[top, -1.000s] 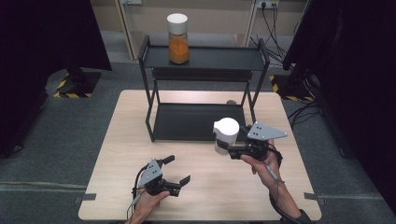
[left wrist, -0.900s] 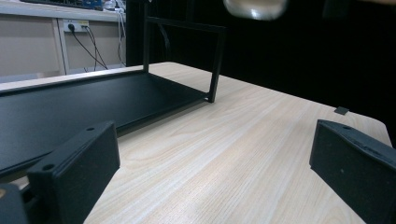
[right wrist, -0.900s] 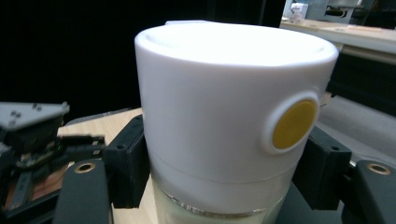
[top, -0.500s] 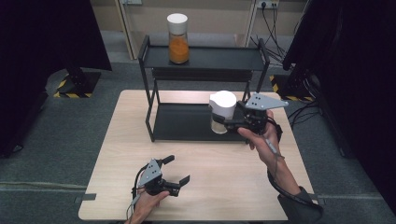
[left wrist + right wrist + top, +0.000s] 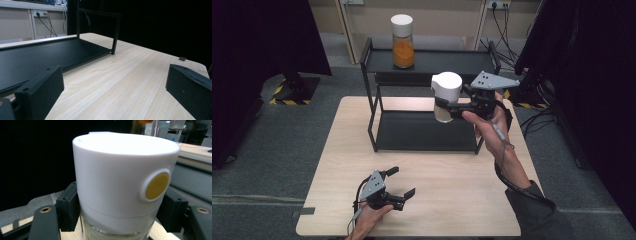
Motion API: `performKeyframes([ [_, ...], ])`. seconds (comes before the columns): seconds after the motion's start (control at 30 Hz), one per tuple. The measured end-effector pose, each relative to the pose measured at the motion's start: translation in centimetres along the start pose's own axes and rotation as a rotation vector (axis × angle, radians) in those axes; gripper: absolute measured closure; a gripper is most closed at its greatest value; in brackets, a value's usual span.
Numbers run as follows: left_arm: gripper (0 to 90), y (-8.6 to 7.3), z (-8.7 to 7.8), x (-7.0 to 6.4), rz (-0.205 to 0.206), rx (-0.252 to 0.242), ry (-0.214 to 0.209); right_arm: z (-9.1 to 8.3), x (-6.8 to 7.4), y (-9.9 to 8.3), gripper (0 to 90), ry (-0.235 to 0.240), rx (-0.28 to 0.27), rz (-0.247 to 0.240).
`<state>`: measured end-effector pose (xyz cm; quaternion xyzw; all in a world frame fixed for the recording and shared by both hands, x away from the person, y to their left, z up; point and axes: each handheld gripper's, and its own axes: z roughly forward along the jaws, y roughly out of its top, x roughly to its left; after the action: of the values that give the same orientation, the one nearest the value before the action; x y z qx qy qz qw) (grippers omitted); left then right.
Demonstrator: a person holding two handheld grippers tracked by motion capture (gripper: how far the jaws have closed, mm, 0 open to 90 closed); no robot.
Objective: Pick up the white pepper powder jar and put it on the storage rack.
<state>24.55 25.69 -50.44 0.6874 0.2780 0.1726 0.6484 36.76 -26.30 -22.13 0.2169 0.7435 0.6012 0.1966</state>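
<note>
- Table [image 5: 452, 200]: pale wood top; a small dark tab sits at its near-left edge in the high view.
- Rack [image 5: 427, 131]: black, two shelves, standing on the far half of the table. The lower shelf [image 5: 37, 53] lies flat and bare in the left gripper view, with one corner post rising at its end.
- Upper shelf [image 5: 447, 60]: carries an orange jar [image 5: 402, 41] with a white cap, upright, toward its left end.
- Right gripper [image 5: 451, 106]: held up off the table at the rack's right side, grey plate on top, cable trailing down the forearm. Its jaws are closed on the white jar.
- White jar [image 5: 446, 96]: upright in the air, in front of the upper shelf's right part and above the lower shelf, touching neither as far as the high view shows. In the right gripper view the cap [image 5: 125, 177] is broad and white with a round yellow spot on its side; the black pads clamp just under the cap, on the glass.
- Left gripper [image 5: 403, 186]: low at the near-left part of the table, well apart from the rack. Jaws stand wide, nothing between them; bare wood shows in the gap in the left gripper view.
</note>
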Motion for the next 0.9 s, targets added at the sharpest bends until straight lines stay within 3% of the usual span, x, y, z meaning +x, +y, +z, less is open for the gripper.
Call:
performKeyframes([
  [0.53,1.1,0.0,0.0,0.0,0.0,-0.002,-0.004,1.6,-0.9,5.1,30.8,-0.088,-0.007,0.0],
  [0.9,1.1,-0.1,0.0,0.0,-0.003,-0.003,-0.008,3.4,-1.7,7.5,30.8,-0.153,0.0,0.015],
])
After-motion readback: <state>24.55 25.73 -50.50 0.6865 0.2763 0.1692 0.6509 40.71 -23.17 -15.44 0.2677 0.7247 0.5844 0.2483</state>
